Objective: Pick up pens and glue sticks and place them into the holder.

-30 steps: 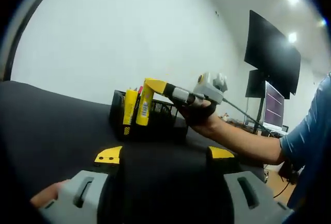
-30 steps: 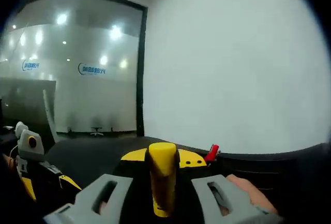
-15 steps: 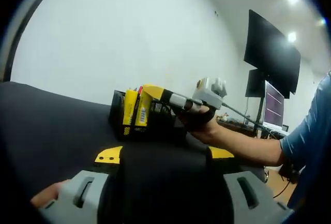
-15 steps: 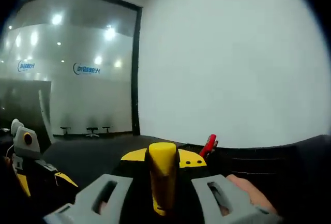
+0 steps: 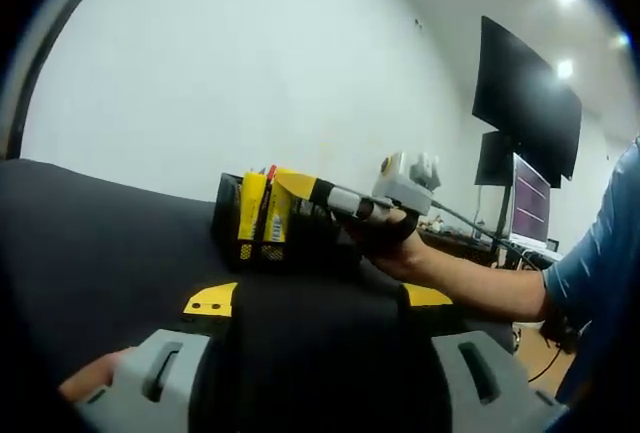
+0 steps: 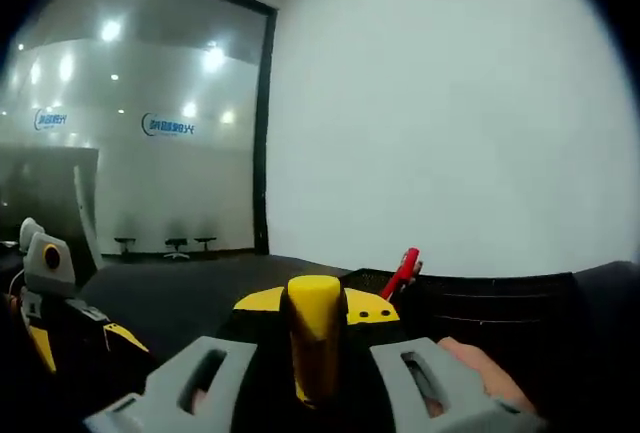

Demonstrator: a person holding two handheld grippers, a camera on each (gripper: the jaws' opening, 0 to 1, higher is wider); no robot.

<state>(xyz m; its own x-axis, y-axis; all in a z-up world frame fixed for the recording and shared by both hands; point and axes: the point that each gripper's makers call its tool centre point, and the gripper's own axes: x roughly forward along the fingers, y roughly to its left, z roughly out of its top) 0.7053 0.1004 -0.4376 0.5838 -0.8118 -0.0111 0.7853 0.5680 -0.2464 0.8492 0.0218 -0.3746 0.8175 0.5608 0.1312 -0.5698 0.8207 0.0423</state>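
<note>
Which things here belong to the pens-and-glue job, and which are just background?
Job items:
- black mesh holder
- yellow glue stick clamped in the right gripper
- glue stick already in the holder
- red pen

Just around:
- wall monitor
- desk screen

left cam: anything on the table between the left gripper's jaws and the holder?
Bare. In the left gripper view, only black tabletop lies between the left gripper and the holder.

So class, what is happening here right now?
A person holds a tool in each hand. The right tool grips a yellow glue stick and holds it down in the black holder, next to another glue stick and a red pen already inside. The left tool rests low on the dark table, carrying nothing.
</note>
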